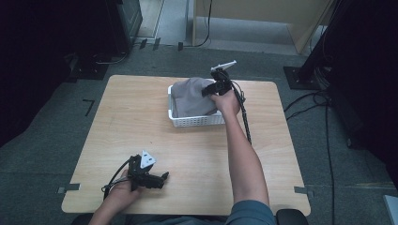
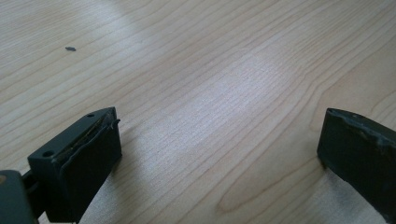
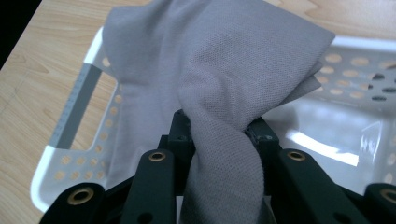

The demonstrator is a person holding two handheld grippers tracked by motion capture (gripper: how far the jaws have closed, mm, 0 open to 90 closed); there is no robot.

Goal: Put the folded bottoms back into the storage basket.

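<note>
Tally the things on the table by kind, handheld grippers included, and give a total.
Grey cloth: 1
White basket: 1
Grippers: 2, the left gripper and the right gripper
Total: 4

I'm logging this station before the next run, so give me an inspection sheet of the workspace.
Surface: wooden table, bare apart from the basket.
Job's things: grey cloth bunched over the white basket.
Clutter: nothing seen.
Grippers: right gripper shut on the cloth above the basket; left gripper open, low over the table.
Cables: one cable trails from the right gripper across the table; more on the floor.
Surroundings: grey floor, dark equipment at both sides.
</note>
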